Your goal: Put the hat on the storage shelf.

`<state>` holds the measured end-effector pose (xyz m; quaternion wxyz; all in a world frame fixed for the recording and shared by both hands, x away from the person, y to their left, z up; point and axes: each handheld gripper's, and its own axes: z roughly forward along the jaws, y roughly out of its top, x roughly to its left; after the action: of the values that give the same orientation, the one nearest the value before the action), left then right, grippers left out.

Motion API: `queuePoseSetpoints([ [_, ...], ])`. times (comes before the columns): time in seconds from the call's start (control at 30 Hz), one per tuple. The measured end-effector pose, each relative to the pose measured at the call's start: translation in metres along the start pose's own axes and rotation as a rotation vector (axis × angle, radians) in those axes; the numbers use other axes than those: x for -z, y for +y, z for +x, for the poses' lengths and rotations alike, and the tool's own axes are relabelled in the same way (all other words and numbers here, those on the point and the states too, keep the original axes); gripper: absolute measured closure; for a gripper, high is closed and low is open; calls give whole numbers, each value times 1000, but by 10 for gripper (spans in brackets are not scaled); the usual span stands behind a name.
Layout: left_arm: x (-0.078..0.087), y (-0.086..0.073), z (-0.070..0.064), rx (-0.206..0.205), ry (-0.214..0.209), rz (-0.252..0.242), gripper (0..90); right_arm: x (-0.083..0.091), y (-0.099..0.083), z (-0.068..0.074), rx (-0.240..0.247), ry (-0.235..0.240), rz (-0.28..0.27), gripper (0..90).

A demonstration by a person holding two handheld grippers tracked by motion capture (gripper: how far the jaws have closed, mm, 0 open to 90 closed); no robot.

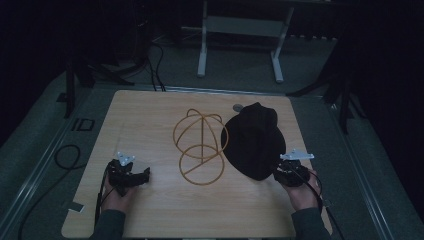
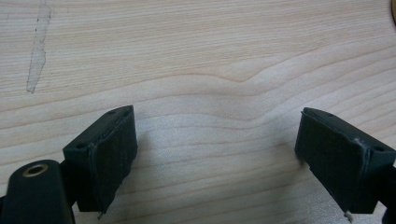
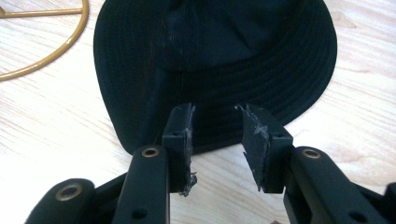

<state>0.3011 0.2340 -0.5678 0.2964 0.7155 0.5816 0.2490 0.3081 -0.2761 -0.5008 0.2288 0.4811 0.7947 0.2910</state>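
Two black pads (image 3: 254,140) of the right gripper (image 3: 215,140) stand a modest gap apart, with nothing pinched between them; their worn tips sit just at the near edge of the brim of the black hat (image 3: 215,60), and whether they touch the fabric I cannot tell. Taking the hat as the landmark, that gripper (image 1: 290,172) lies at its near right edge in the high view, held by the person's right hand (image 1: 302,192), whose sleeve enters from the bottom. The hat (image 1: 254,140) lies flat on the wooden table (image 1: 150,115), towards its right half, crown up and brim spread around it. Just left of the hat, its rings close against the brim, stands a golden wire hat stand (image 1: 200,145), made of thin hoops with a circular base resting on the wood; a curve of it shows at the upper left in the right gripper view (image 3: 56,49). Well to the left of the hat, beyond the stand, the left gripper (image 1: 131,175) rests low over bare wood in the person's left hand (image 1: 117,195). Its two pads (image 2: 107,158) are spread wide, holding nothing, with plain wood grain between them (image 2: 219,158).
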Motion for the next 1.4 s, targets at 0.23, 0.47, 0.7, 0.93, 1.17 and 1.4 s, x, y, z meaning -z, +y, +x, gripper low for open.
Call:
queuePoseSetpoints([
  [0.23,0,0,0,-2,-1,1,133,4,16,3,45,-35,16,602],
  [0.47,0,0,0,-3,-2,2,133,4,26,4,62,-44,15,562],
  [0.7,0,0,0,-4,-2,2,133,5,35,3,60,-58,1,544],
  [0.93,0,0,0,-5,-2,3,132,5,42,5,51,-63,-10,566],
  [1.17,0,0,0,-4,-2,2,133,8,52,4,40,-51,6,573],
  [1.4,0,0,0,-4,-2,2,133,9,59,0,8,-27,32,548],
])
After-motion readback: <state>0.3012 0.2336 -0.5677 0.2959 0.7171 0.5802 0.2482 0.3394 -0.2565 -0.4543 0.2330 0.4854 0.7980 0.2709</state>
